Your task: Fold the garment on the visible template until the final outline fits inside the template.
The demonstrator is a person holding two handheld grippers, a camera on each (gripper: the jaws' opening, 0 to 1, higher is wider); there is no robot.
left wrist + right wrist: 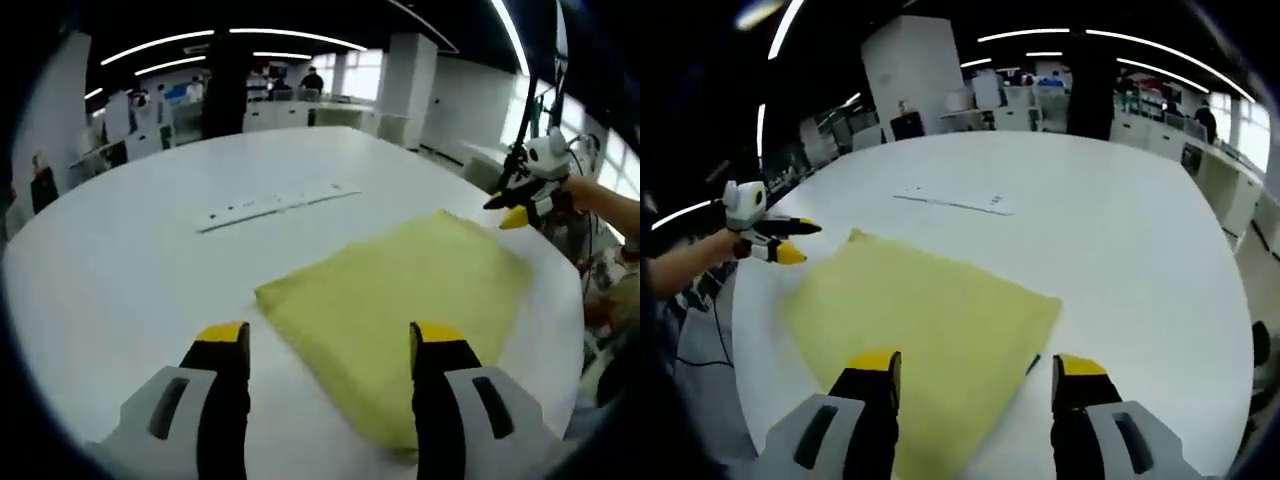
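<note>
In the left gripper view, the left gripper (pixel 328 342) stood with its jaws wide apart and nothing between them, raised over the white table (pixel 120 250). The yellow garment (pixel 400 300) lay flat on that table, ahead and to the right, its near corner roughly between the jaw tips and its long axis running away toward the upper right. There the right gripper (pixel 520 212) hovered at the far corner, held by a person's hand; whether it pinched cloth could not be told. In the right gripper view, the right gripper (pixel 977 368) was also spread wide and empty, with the garment (pixel 920 320) lying below and to the left, one edge passing under the left jaw. The left gripper (pixel 780 240) sat just off the far left corner. A pale strip (pixel 955 201) lay beyond; no writing on it was legible. Each gripper seemed equally near its own corner.
</note>
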